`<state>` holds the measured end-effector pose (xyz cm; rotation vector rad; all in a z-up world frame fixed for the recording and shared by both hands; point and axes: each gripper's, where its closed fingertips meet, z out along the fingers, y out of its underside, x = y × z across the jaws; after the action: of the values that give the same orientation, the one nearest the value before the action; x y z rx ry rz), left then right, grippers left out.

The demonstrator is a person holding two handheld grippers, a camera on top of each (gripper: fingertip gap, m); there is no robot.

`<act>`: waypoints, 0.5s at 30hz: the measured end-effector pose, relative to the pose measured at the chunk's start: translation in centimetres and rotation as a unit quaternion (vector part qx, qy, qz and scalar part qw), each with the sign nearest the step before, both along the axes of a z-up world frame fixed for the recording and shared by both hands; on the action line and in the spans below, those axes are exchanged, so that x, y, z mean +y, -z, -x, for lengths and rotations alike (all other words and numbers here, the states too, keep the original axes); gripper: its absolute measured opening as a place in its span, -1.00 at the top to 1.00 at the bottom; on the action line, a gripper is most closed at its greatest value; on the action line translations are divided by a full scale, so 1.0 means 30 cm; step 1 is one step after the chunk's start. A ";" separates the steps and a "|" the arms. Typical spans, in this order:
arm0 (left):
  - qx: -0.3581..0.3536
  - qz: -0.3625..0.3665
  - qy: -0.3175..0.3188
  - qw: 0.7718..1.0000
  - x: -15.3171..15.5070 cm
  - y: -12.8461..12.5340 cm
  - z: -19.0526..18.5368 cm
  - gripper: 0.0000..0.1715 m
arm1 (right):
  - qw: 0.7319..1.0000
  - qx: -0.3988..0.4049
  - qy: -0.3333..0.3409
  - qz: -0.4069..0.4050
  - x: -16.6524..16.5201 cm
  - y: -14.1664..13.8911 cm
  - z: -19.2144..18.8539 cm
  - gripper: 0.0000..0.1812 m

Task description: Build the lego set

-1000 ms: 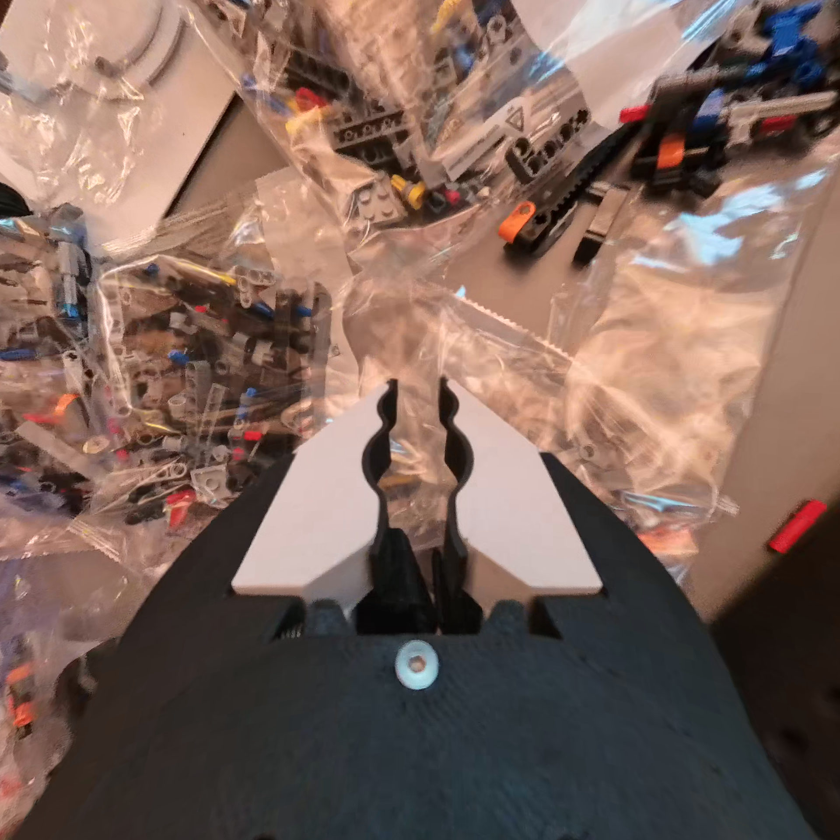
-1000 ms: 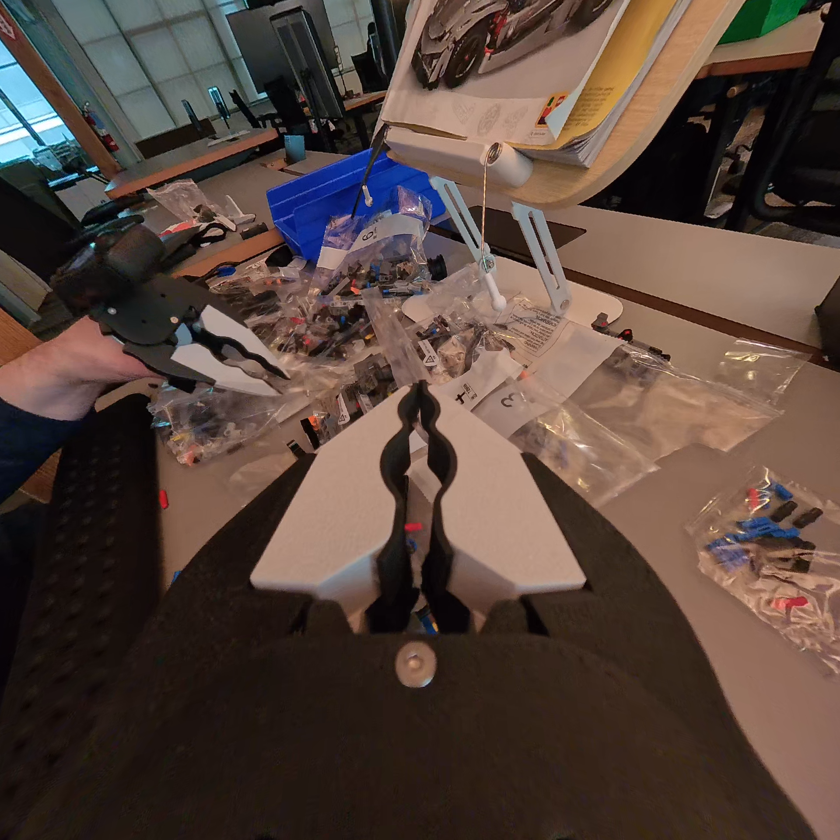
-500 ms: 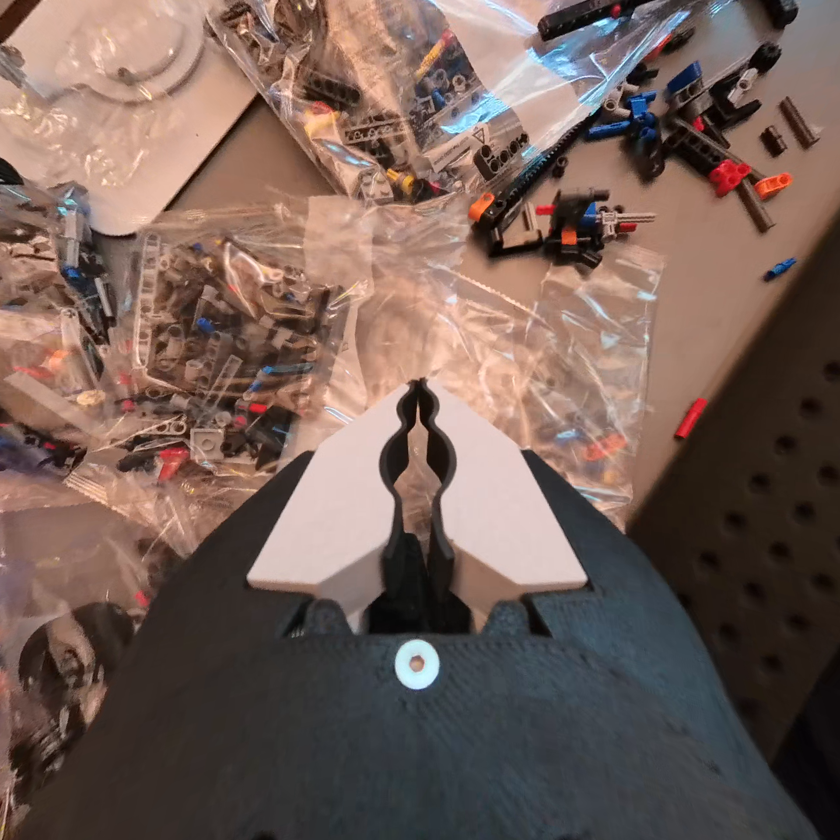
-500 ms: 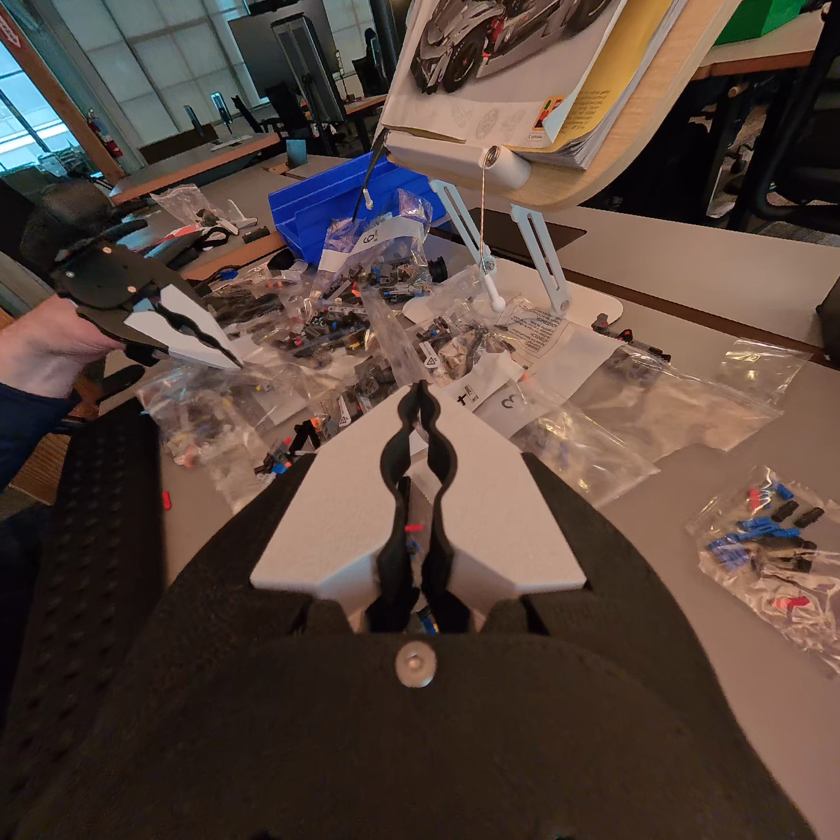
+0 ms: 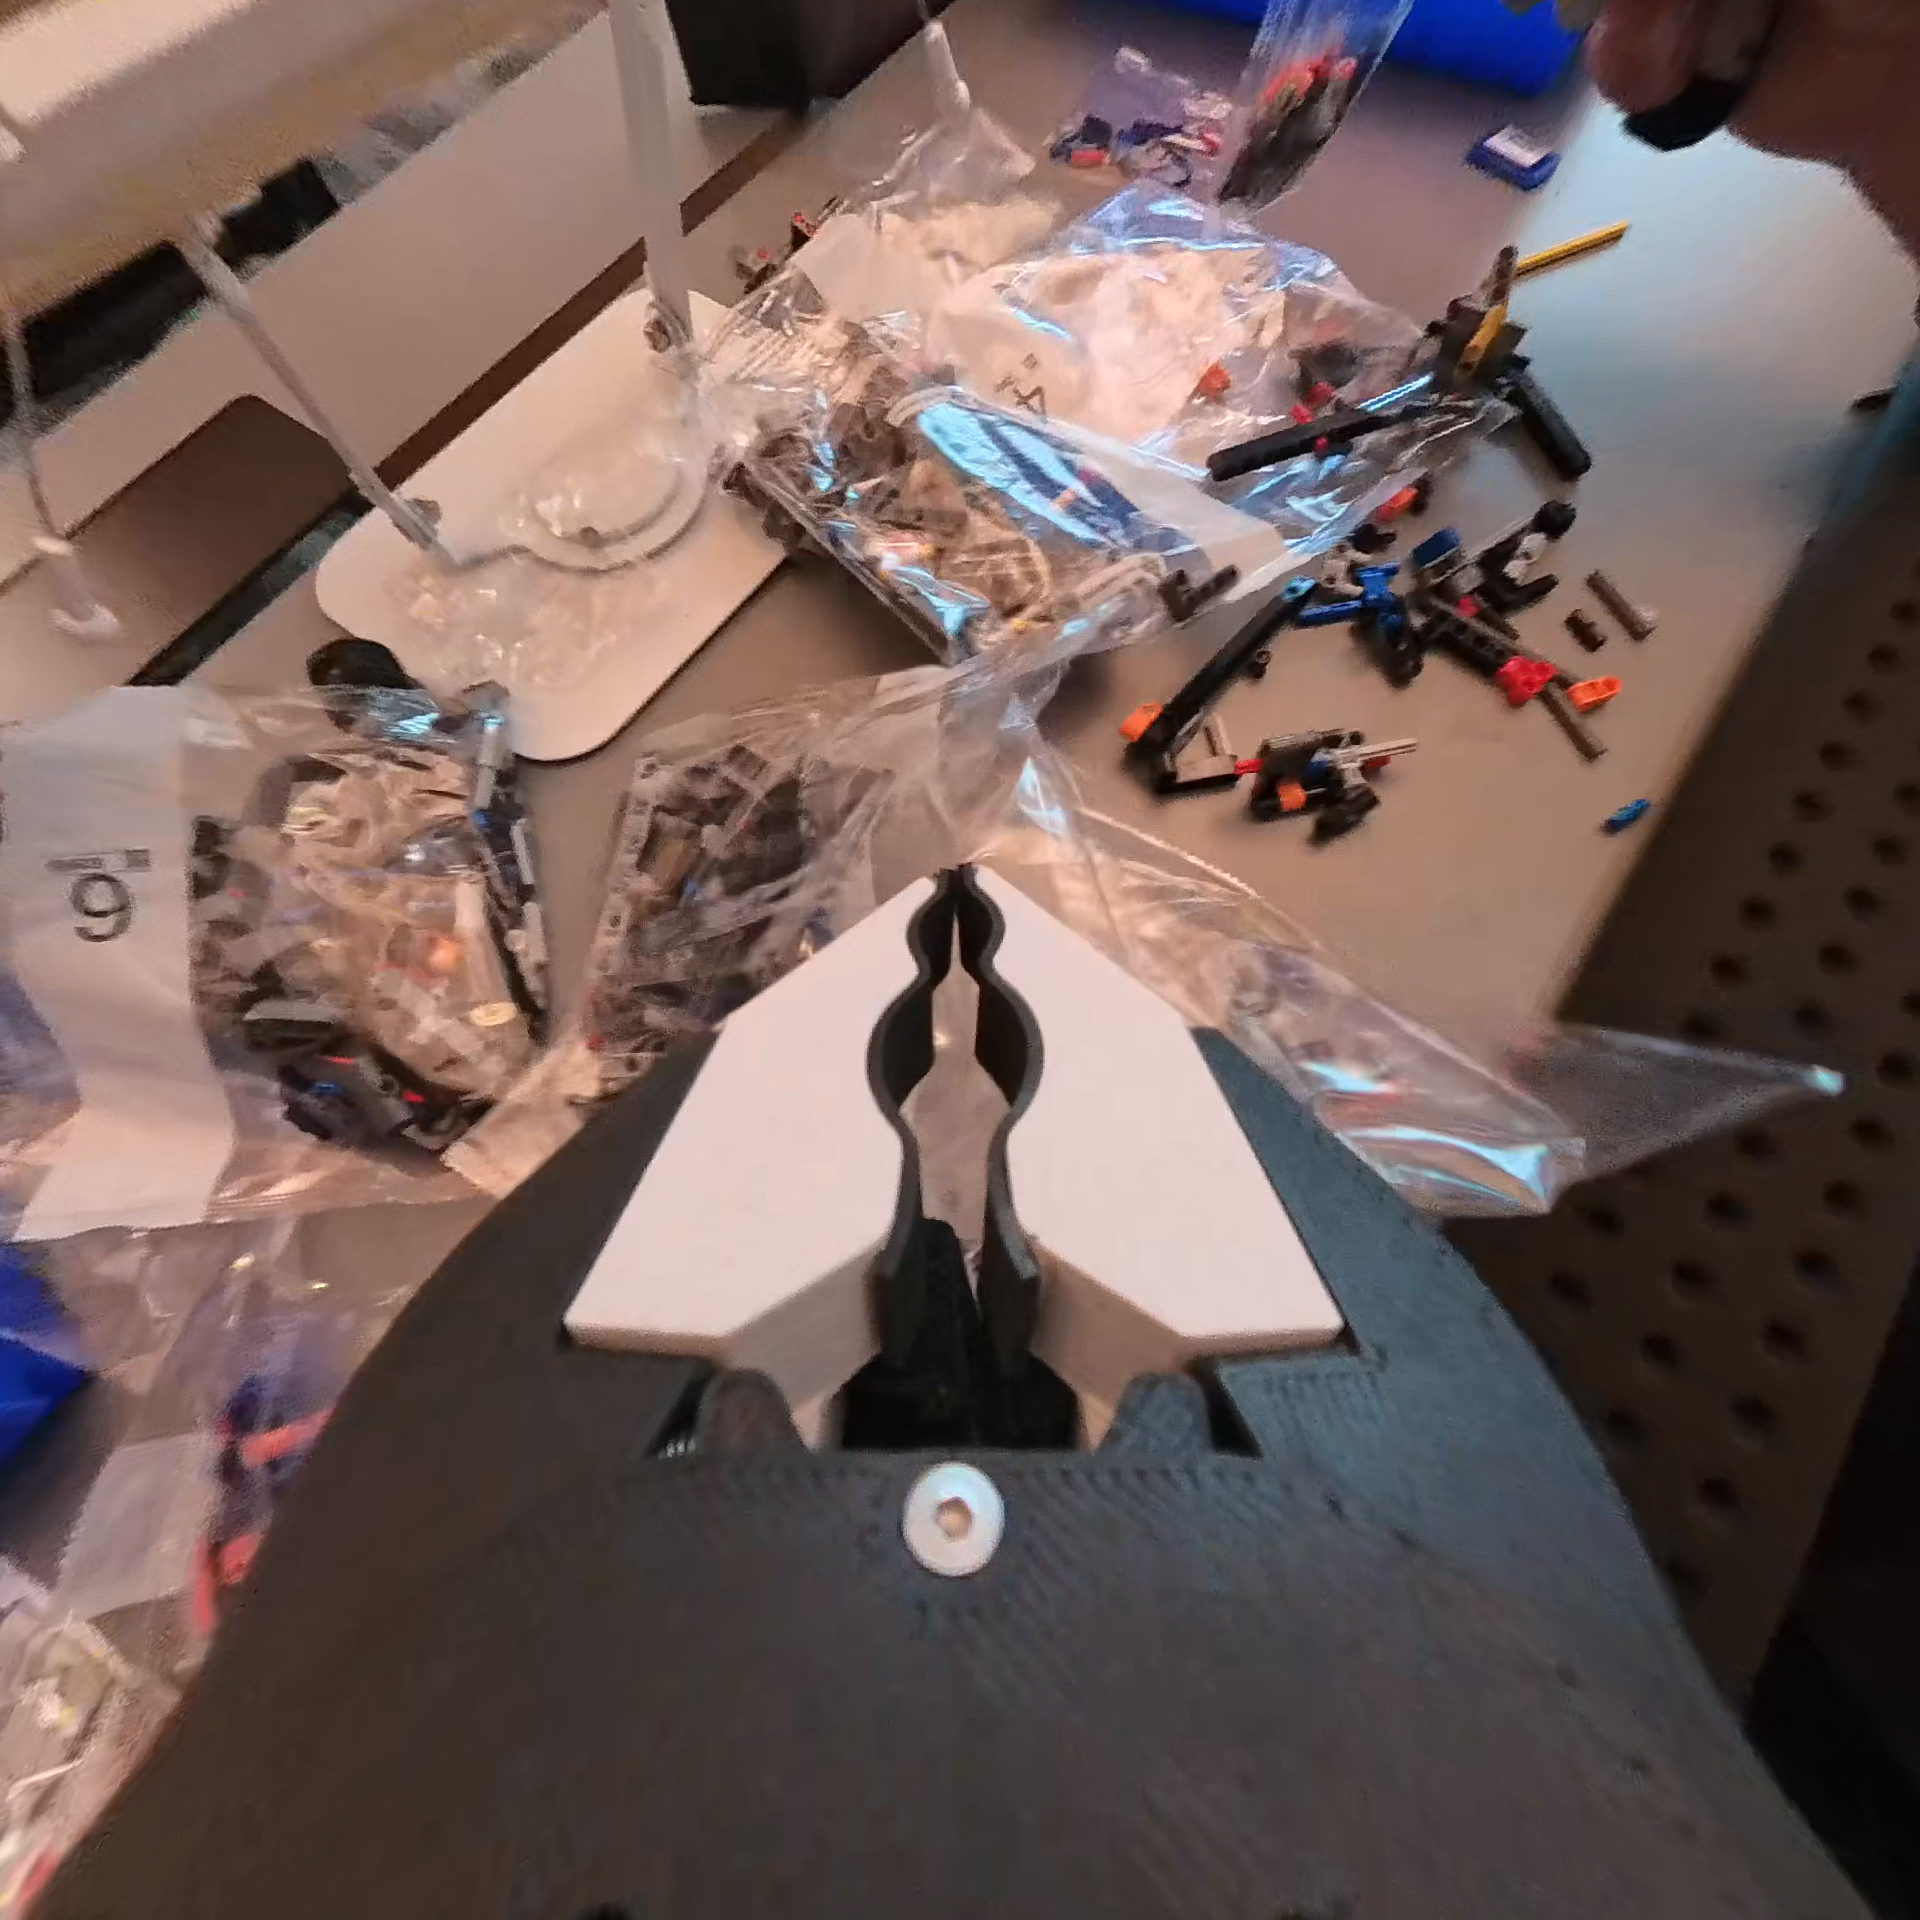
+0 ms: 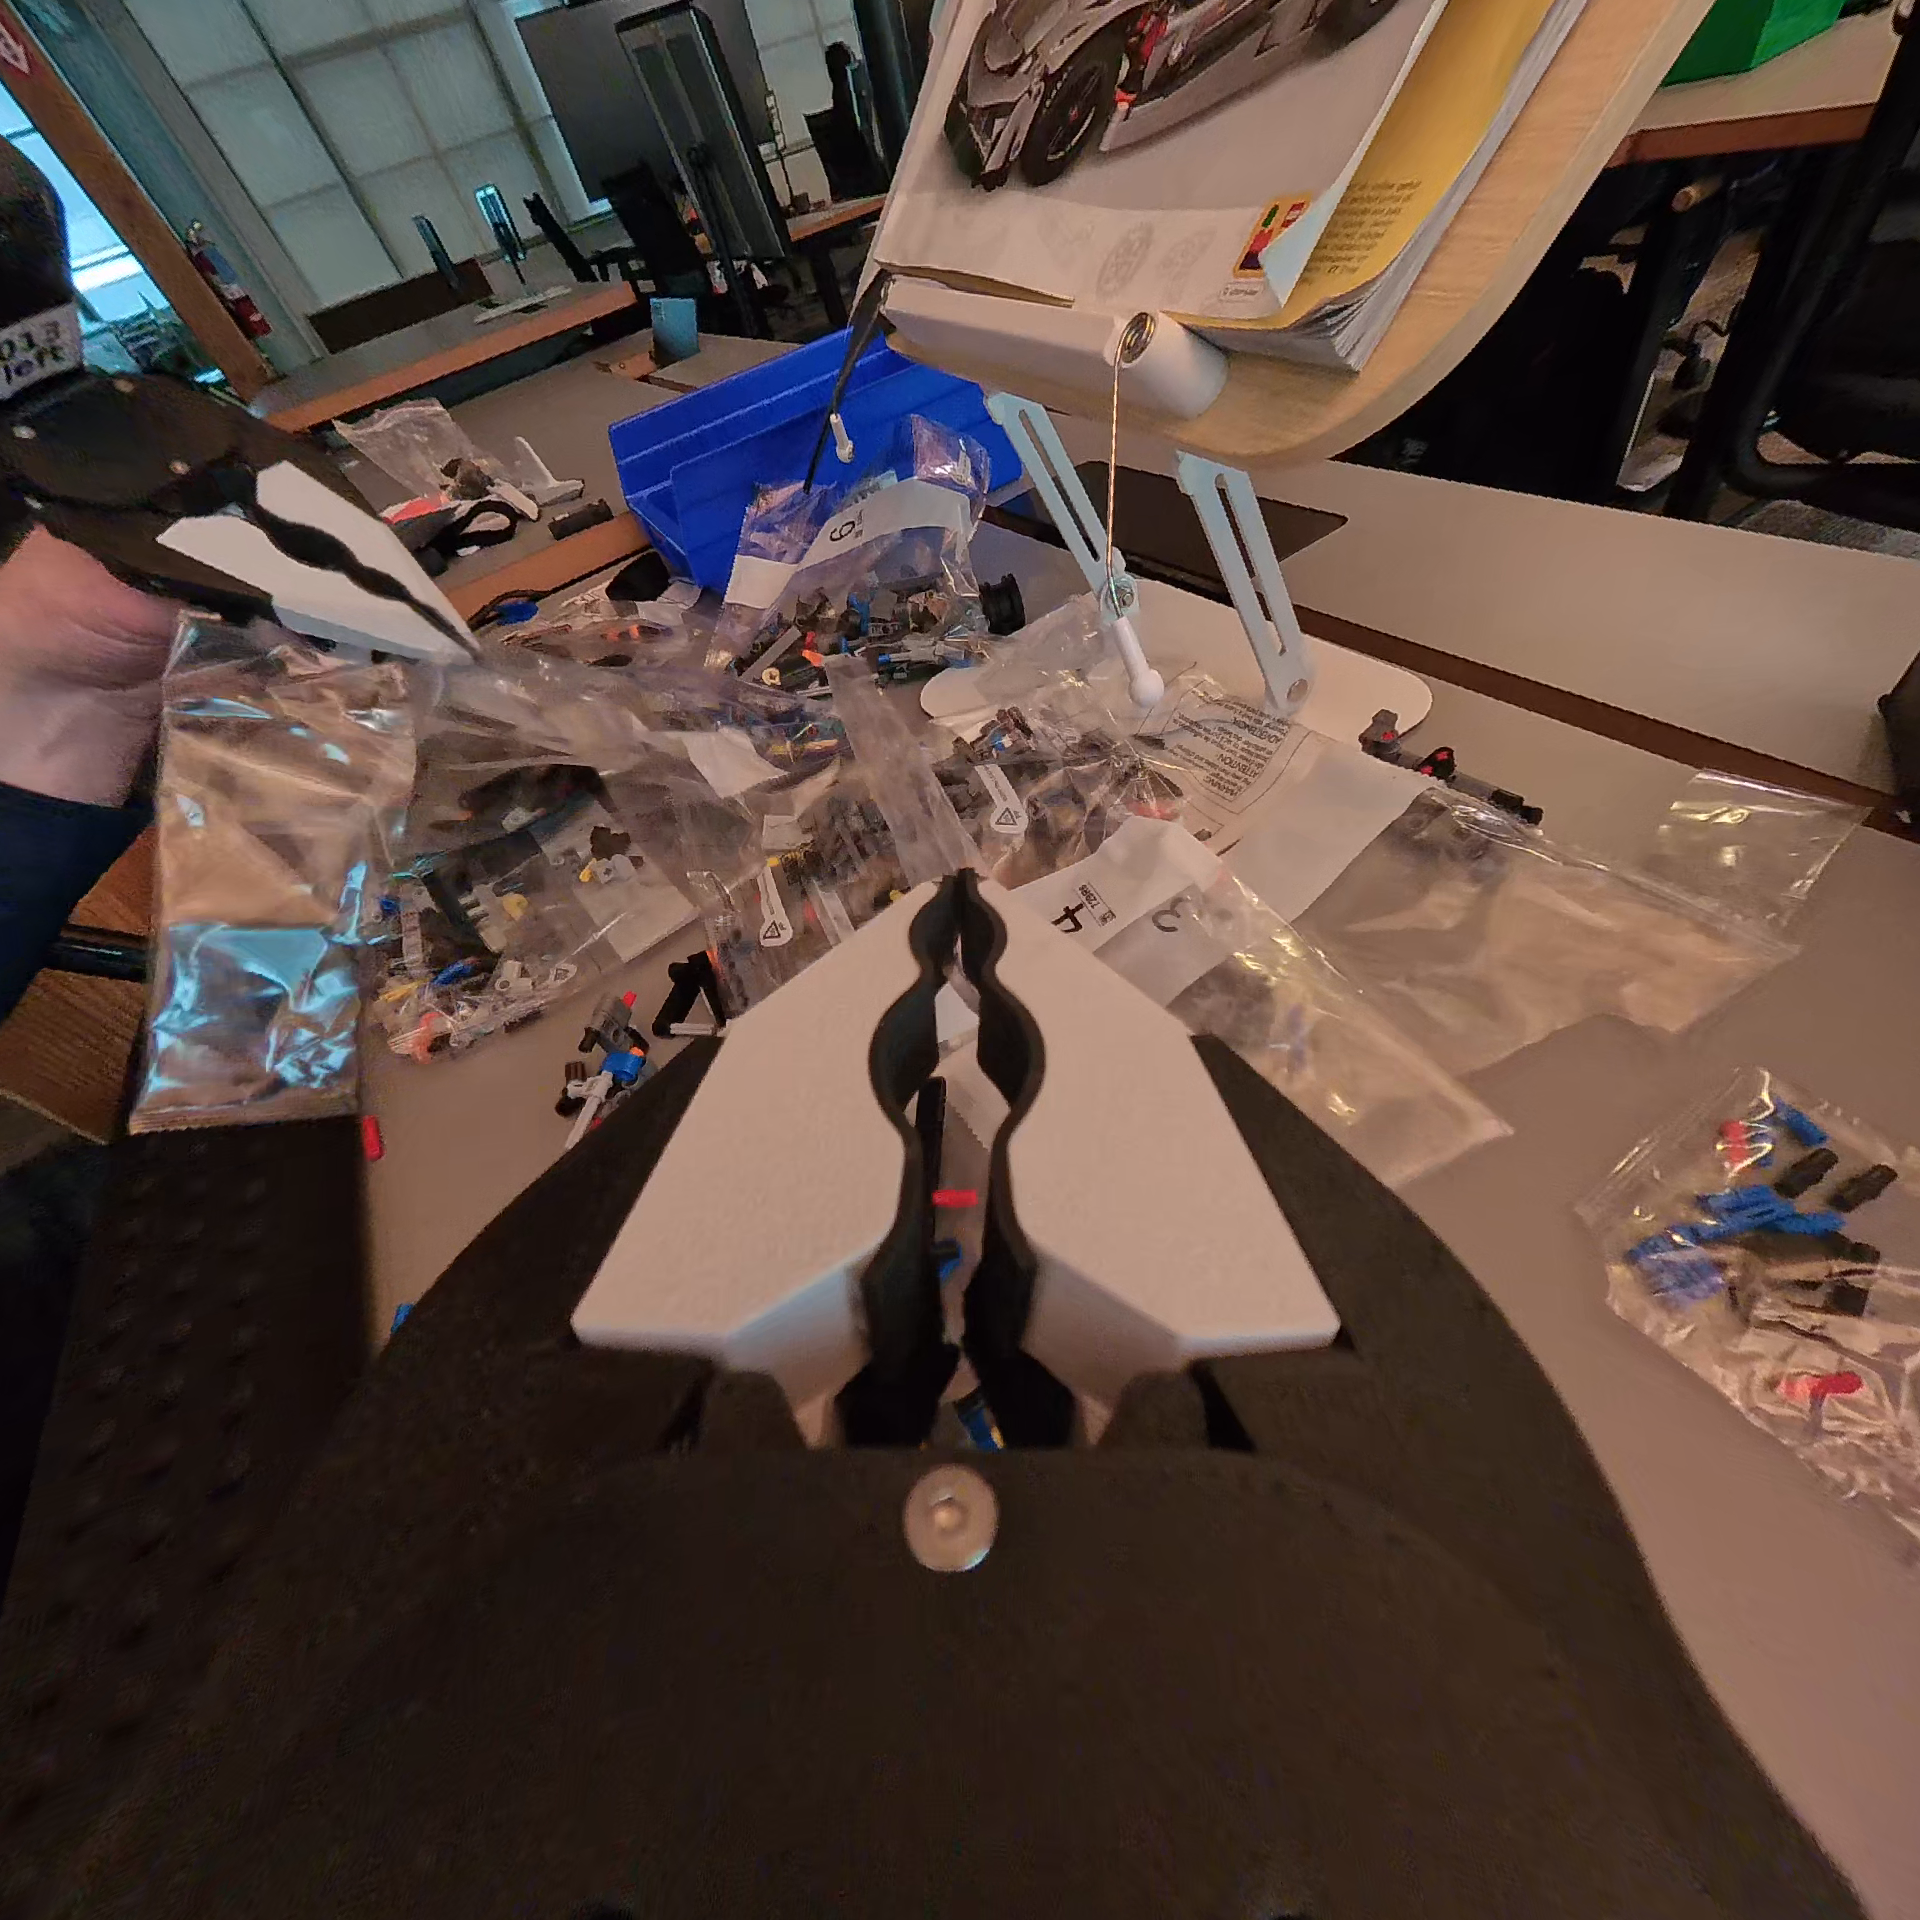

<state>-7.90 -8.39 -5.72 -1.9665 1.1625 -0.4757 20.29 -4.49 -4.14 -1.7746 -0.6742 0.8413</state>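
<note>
Grey table (image 6: 1714,997) strewn with part bags. Left tool (image 5: 957,875) pinches near-empty clear bag (image 5: 1299,997), lifted; right tool (image 6: 961,883) closed, empty. Advice: lift slowly, clear neighbouring bags.

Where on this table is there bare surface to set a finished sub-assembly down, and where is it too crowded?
Bare grey table lies between the small bag of blue and black pins and the empty clear bags; more lies behind the white stand base. The middle and left are crowded with parts bags and loose pieces.
</note>
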 end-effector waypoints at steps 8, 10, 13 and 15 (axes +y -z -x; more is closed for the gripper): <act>-0.033 -0.001 -0.023 0.999 0.046 -0.062 0.052 1.00 | 1.000 -0.001 -0.003 0.002 0.000 0.003 0.006 1.00; -0.027 0.008 -0.010 1.000 0.039 -0.050 0.036 1.00 | 1.000 -0.004 -0.005 0.000 -0.001 0.004 0.012 1.00; -0.051 0.035 0.019 0.998 0.017 -0.048 0.006 1.00 | 1.000 -0.006 -0.006 0.002 -0.001 0.009 0.017 1.00; -0.036 0.046 0.046 0.997 -0.004 -0.017 -0.026 1.00 | 1.000 -0.007 -0.008 0.001 -0.002 0.009 0.022 1.00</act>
<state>-7.11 -8.50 -5.22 -1.9629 1.2076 -0.6542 19.64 -4.56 -4.41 -1.7804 -0.6981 0.8414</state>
